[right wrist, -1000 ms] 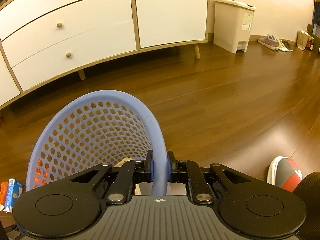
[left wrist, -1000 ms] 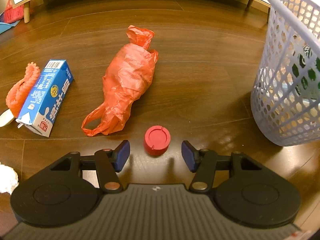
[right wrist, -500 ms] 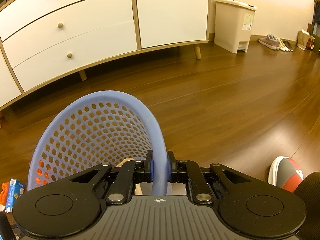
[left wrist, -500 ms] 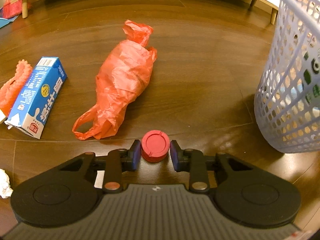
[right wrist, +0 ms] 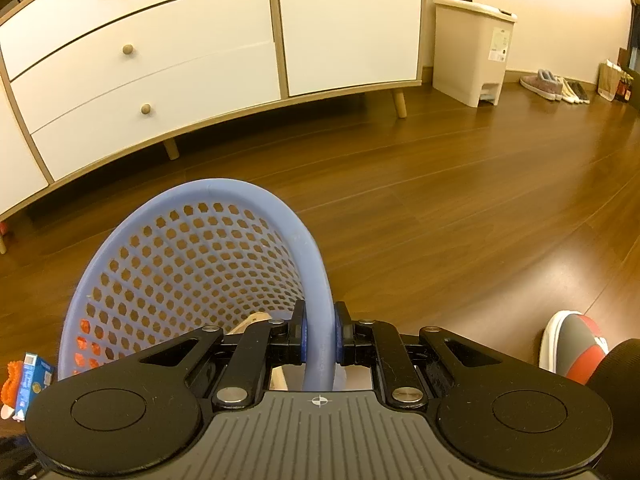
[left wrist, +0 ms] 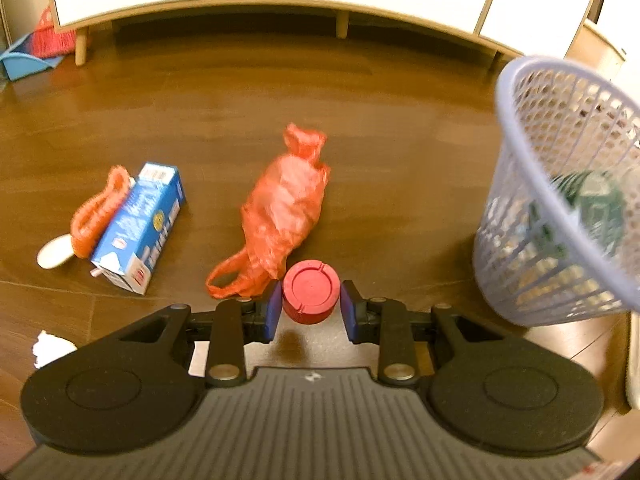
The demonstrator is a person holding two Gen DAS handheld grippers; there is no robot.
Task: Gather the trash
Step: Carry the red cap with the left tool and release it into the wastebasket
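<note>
Left gripper (left wrist: 311, 311) clamps red cap (left wrist: 311, 297); right gripper (right wrist: 319, 333) clamps basket (right wrist: 316, 256) rim.

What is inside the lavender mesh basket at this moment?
Through the basket wall, something dark green and pale scraps show; a light wooden piece lies near the bottom. The right gripper hides the rest.

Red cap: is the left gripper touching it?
Touching. Left wrist view shows the left gripper with both blue pads pressed against the red cap.
</note>
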